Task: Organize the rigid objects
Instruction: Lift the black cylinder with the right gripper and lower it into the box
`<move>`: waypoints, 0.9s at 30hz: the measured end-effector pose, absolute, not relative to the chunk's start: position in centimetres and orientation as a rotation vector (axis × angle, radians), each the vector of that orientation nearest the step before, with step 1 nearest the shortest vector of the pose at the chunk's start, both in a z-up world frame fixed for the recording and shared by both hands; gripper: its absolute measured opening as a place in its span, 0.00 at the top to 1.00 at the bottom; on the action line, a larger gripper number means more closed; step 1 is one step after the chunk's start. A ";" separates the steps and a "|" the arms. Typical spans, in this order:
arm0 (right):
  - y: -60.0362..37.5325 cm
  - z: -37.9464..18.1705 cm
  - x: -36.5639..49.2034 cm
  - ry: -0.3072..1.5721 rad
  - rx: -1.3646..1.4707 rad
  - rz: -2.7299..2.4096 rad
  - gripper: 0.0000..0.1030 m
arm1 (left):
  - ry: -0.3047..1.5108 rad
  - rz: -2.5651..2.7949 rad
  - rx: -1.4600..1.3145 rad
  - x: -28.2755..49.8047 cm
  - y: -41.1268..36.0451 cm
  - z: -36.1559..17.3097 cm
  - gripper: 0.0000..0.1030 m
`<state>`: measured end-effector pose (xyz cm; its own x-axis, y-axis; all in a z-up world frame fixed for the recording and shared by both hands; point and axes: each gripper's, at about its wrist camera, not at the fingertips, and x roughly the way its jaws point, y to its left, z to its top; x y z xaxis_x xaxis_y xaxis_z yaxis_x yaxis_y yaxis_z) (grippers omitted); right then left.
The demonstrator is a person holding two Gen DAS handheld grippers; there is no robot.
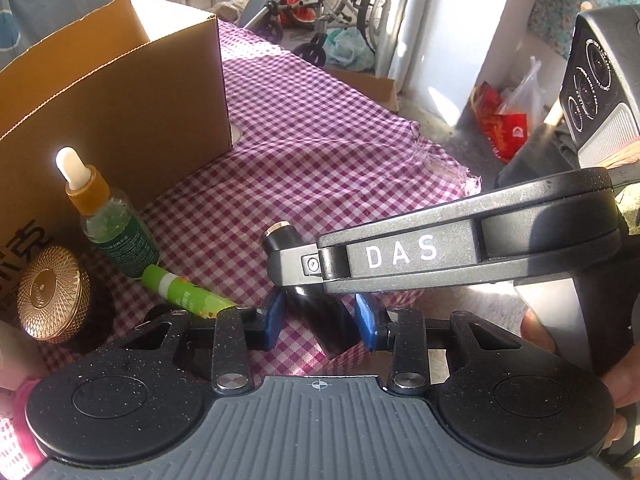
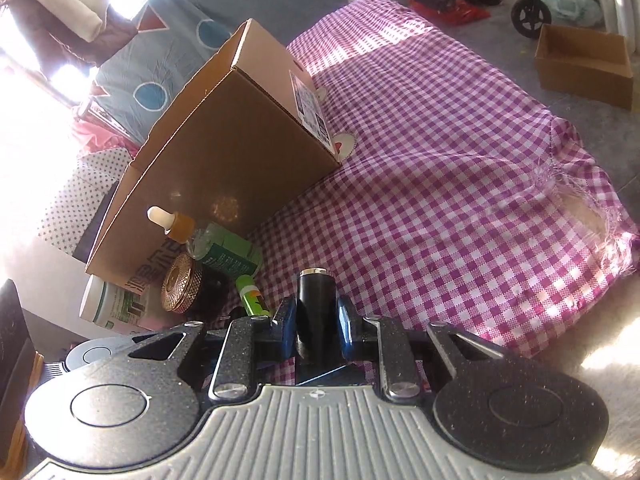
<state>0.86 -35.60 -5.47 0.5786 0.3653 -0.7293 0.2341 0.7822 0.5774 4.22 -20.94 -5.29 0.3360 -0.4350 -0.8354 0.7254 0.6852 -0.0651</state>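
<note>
My right gripper (image 2: 316,332) is clamped on a black cylindrical bottle (image 2: 315,312) with a metal tip: both blue pads (image 2: 289,326) press its sides, and the bottle stands up out of the jaws, its metal end pointing away from the camera.

From the left wrist I see the same black bottle (image 1: 320,312) lying between the blue pads (image 1: 273,326) of my left gripper (image 1: 320,326), lower down its body. The left jaws are narrow. The right-hand pad seems to touch the bottle, while a sliver of cloth shows beside the left-hand pad, so I can't say for sure that this grip is firm. The right gripper's arm (image 1: 460,248), marked DAS, crosses the left view and reaches the bottle near its tip.

Everything sits over a purple-and-white checked tablecloth (image 2: 440,160). Just left of the bottle lies a green tube (image 1: 184,292), on its side. Beyond it stands a green dropper bottle (image 1: 116,224) with an amber collar and white bulb, and a gold-lidded jar (image 1: 48,292) is beside that, both against an open cardboard box (image 1: 120,100). A white-and-green container (image 2: 108,300) lies at the box's near corner in the right view.
</note>
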 end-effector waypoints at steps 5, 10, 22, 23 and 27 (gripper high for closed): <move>-35.3 -5.4 1.3 0.984 0.674 0.094 0.77 | 0.957 -0.768 0.341 4.3 -20.9 -5.3 0.64; -35.4 -5.4 1.5 0.982 0.701 0.097 0.76 | 0.939 -0.761 0.326 4.2 -20.8 -5.3 0.66; -33.1 -0.5 -0.9 0.849 0.665 0.100 0.77 | 0.820 -0.752 0.280 1.9 -18.4 -1.1 0.70; -32.8 0.2 -1.0 0.836 0.655 0.105 0.77 | 0.803 -0.747 0.278 1.6 -18.1 -0.5 0.70; -30.8 3.6 -0.7 0.765 0.604 0.148 0.77 | 0.730 -0.718 0.246 1.0 -16.2 2.3 0.70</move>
